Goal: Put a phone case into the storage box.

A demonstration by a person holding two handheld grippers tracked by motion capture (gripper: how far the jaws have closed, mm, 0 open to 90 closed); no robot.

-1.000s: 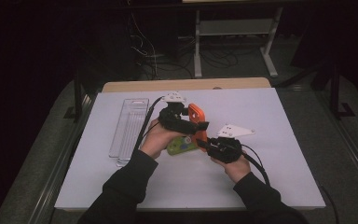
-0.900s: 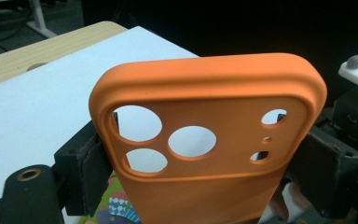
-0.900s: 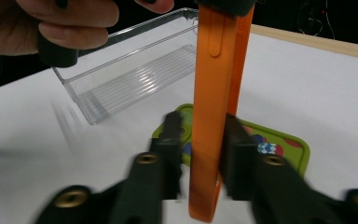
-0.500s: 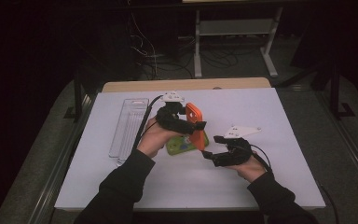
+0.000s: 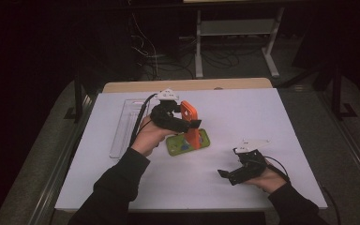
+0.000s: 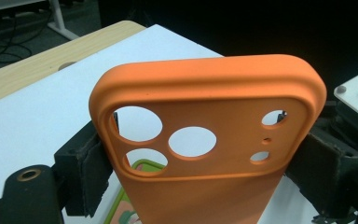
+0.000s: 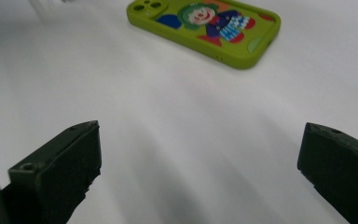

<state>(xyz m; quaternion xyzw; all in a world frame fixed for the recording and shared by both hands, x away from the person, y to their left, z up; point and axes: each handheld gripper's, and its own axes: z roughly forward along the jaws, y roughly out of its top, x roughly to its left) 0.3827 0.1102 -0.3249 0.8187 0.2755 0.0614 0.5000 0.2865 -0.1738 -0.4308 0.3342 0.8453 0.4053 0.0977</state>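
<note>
An orange phone case (image 5: 190,123) stands upright above the table, and my left gripper (image 5: 192,124) is shut on its two long sides. In the left gripper view the case (image 6: 205,98) has its camera holes facing me, with a black pad (image 6: 91,170) pressed on each side. Just below it a green phone case (image 5: 180,145) with a clown picture lies flat on the white table (image 5: 272,117). My right gripper (image 5: 226,174) is low near the front right; its jaws have just been opening and hold nothing. In the right gripper view they (image 7: 200,158) point at the green case (image 7: 205,25).
A clear plastic tray (image 5: 124,123) lies at the left of the white table, left of my left hand. A wooden strip (image 5: 192,85) borders the back edge. Beyond it are a metal stand and cables on a dark floor.
My right hand has drawn away from the orange case toward the front right and sunk nearer the table, its jaws now apart. The left hand and the orange case have stayed put.
</note>
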